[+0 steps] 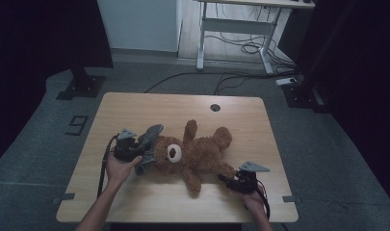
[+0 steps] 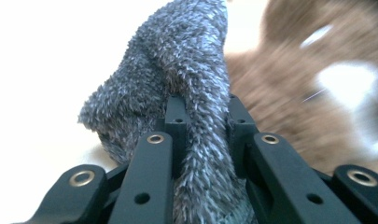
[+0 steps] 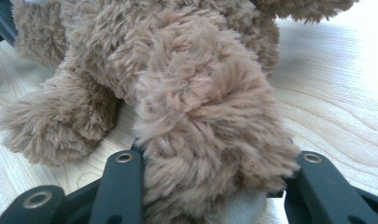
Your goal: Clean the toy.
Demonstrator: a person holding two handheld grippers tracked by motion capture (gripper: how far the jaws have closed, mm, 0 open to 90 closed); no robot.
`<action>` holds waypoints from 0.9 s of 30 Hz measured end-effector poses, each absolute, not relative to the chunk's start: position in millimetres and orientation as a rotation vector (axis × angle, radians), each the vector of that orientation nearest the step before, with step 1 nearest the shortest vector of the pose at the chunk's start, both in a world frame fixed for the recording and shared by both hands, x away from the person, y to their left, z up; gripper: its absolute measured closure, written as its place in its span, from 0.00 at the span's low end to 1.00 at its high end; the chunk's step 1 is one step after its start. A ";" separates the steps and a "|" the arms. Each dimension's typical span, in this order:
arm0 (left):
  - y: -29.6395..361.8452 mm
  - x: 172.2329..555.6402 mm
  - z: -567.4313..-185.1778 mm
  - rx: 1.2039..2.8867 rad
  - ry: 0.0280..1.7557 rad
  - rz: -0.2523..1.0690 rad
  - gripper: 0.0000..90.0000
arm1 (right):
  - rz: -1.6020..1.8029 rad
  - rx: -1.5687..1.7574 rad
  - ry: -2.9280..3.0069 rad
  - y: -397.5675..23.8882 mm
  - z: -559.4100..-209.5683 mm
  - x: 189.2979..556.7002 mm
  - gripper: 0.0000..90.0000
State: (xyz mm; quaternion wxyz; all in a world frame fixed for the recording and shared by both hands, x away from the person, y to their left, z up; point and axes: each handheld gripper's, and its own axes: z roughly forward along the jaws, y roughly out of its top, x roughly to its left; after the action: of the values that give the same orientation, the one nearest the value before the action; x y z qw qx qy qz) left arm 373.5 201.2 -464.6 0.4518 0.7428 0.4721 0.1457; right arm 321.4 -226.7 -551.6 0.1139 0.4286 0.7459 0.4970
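1. Nearest the camera, two forearms come in from the bottom edge of the high view, each hand carrying one hand-held gripper.
2. Left hand-held gripper [image 1: 135, 155]: jaws drawn narrow and pinching a grey fuzzy sock [image 2: 186, 88]. In the left gripper view the sock's fabric is squeezed between the two black jaws and bulges out past their tips.
3. Right hand-held gripper [image 1: 227, 179]: jaws partly closed and clamped on one leg of a brown teddy bear [image 1: 195, 151]. In the right gripper view the plush leg [image 3: 200, 121] sits between the jaws, its fur pressed against both sides.
4. Position of the bear: lying on its back near the middle of the wooden bench [image 1: 135, 103], head toward the left hand-held gripper, legs toward the right one. Its white muzzle [image 1: 174, 153] faces upward.
5. Position of the sock: at the bear's head, touching it, on the side next to the left hand-held gripper. Whether it is pulled over part of the head cannot be told.
6. The bear spans the gap between the two hand-held grippers, which are well apart.
7. Count: one bear, one sock, two hand-held grippers, one bench.
8. Bench surface: one round grommet hole [image 1: 215, 107] near the far edge.
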 end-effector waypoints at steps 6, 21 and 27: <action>180.6 352.1 -445.6 1.852 1.020 0.331 0.84 | 1.455 1.257 2.186 -226.4 -551.6 321.1 0.62; 204.6 357.7 -523.0 1.895 1.269 0.240 0.84 | 1.456 1.256 2.193 -225.2 -551.5 321.0 0.62; 199.6 359.6 -534.2 1.924 1.280 0.203 0.83 | 1.453 1.262 2.202 -224.1 -551.9 321.1 0.62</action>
State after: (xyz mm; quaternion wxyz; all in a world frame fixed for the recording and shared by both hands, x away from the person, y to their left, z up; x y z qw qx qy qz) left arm 359.6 199.6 -534.2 0.3996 0.7604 0.5058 0.0801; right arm 321.1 -224.1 -551.9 0.1083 0.4290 0.7486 0.4938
